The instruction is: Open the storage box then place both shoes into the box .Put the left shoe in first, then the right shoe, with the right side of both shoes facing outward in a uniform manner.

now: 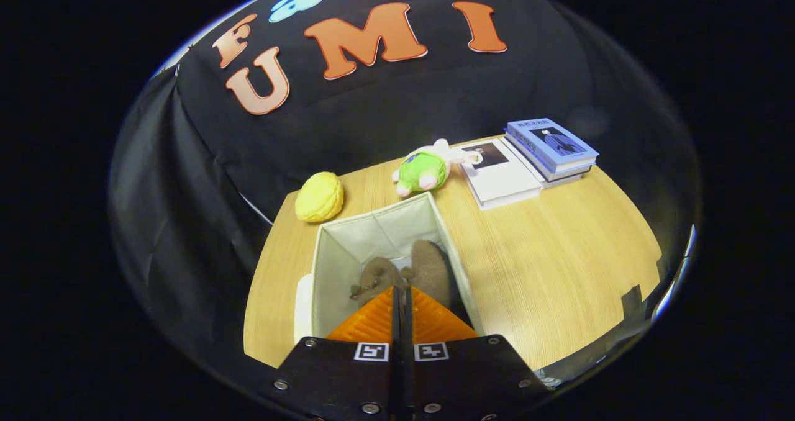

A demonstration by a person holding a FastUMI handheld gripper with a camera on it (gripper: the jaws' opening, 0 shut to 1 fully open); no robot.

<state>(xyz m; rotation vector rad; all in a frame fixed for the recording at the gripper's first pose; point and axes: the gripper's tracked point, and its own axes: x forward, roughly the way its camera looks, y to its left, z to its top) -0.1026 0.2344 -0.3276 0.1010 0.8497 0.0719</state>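
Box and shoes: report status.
Gripper jaws shut, empty, above box. Box open, brown shoes inside. Nothing in the way.

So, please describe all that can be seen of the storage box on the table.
The storage box is a pale, cream fabric cube with soft, creased walls. It is open at the top and stands upright on the wooden table, just ahead of and below the gripper, whose fingers are closed together over its opening without touching it. Inside lie two brown shoes, side by side. A pale flap, perhaps its lid, shows beside its outer wall. A yellow plush and green toy lie beyond it.
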